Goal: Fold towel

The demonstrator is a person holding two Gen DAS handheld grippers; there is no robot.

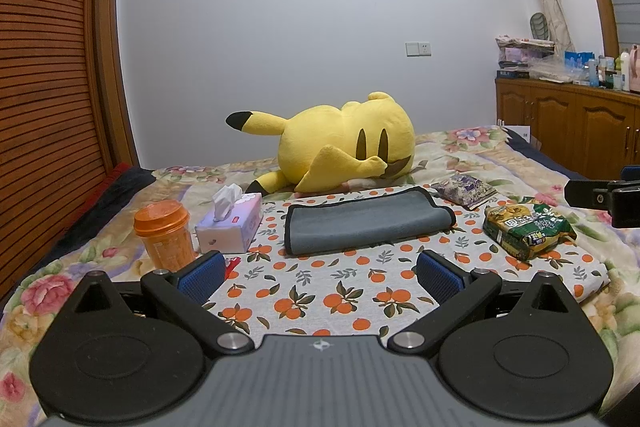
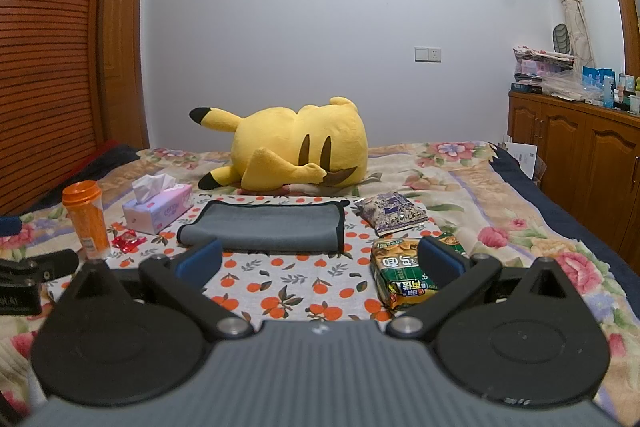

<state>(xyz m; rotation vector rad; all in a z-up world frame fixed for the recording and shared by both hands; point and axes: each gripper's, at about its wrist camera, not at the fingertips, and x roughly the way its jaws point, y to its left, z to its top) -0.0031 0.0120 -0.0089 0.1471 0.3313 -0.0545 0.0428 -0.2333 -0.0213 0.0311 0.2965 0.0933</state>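
A grey towel [image 1: 366, 223] with a dark edge lies folded over on the orange-print cloth [image 1: 320, 291] on the bed; it also shows in the right wrist view [image 2: 268, 225]. My left gripper [image 1: 320, 269] is open and empty, held short of the towel's near edge. My right gripper [image 2: 320, 257] is open and empty, near the towel's near edge, with its right finger [image 2: 440, 259] in front of a green snack bag [image 2: 404, 275]. The right gripper's tip shows at the right edge of the left wrist view [image 1: 608, 193].
A yellow plush toy [image 1: 340, 143] lies behind the towel. A tissue box [image 1: 230, 227] and an orange cup [image 1: 166, 233] stand to the left. A purple packet [image 1: 466, 191] and the green snack bag [image 1: 526, 227] lie to the right. A red wrapper [image 2: 128, 241] lies near the cup.
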